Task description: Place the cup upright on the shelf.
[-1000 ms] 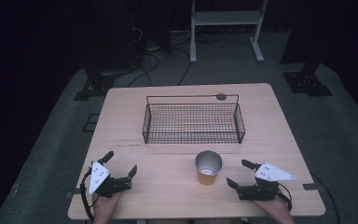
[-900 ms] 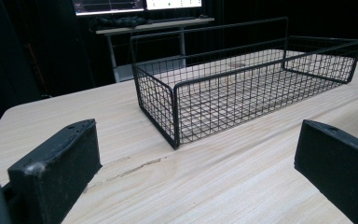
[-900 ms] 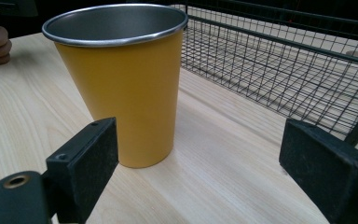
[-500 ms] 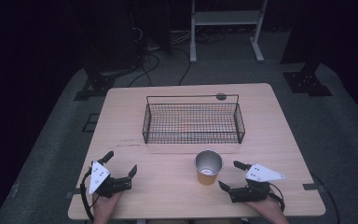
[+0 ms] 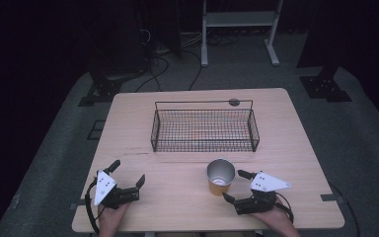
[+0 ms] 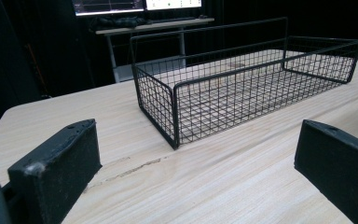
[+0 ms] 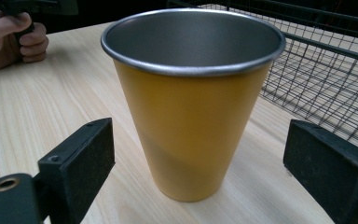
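Approach step: right tool [image 5: 233, 185] released, jaws straddling yellow cup [image 5: 220, 177], no contact; next: clench, lift twd basket [image 5: 205, 129]. Left tool [image 5: 127, 174] released, idle on bench [image 5: 306, 153].

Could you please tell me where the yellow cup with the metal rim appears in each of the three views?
High view: the yellow cup stands lower centre, just in front of the wire basket, beside the right claw.
Left gripper view: the cup is not in it.
Right gripper view: the cup stands centre, between the open black jaws.
Shared landmark: the wire basket.
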